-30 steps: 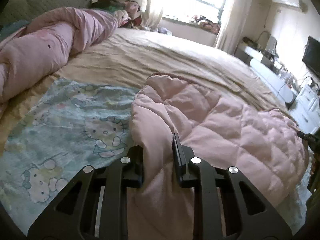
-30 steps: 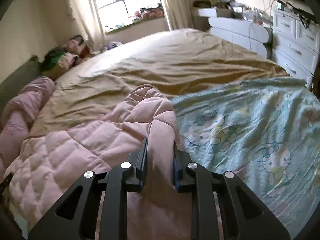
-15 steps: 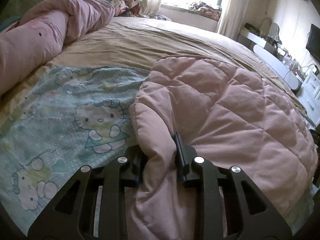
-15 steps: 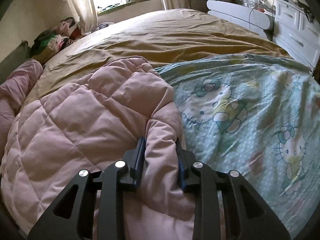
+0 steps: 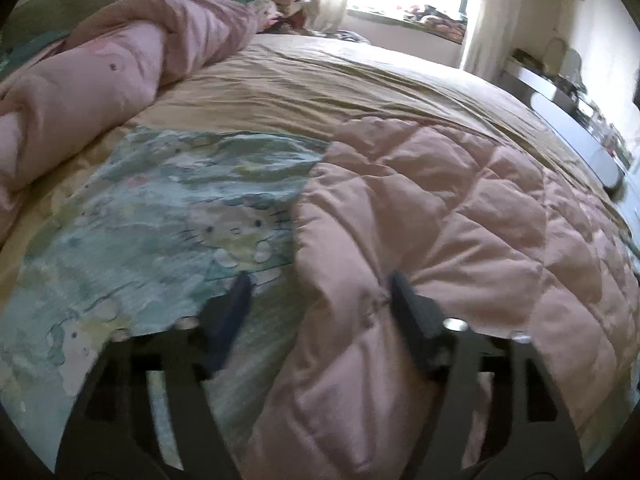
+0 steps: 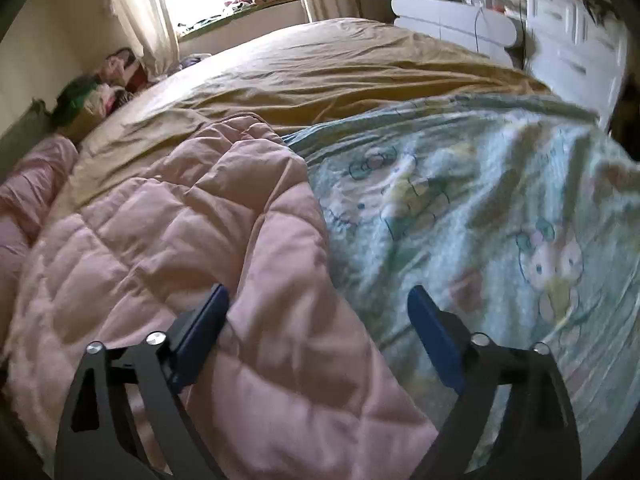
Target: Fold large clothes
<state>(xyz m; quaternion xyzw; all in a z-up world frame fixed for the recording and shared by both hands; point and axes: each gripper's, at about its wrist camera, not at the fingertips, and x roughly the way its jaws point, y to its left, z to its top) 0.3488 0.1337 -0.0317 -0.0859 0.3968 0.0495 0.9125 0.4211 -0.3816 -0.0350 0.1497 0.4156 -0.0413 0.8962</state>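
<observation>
On the bed – pink quilted coat [image 5: 432, 216] between both tongs, just opened.

Pink quilt [image 5: 420, 216] bunched up between both open grippers, fills gap. Cartoon sheet [image 5: 160, 216] beside quilt flat, free to pass over. Tan bed [image 6: 320, 68] beyond wide open. Pink roll [image 5: 100, 80] blocks far side by headboard.

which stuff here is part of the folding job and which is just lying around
Job: pink quilted garment; left tool and right tool, both just opened, garment edge lying loose between.

Lying about: cartoon-print sheet, tan bedspread, rolled pink duvet, clothes pile.
</observation>
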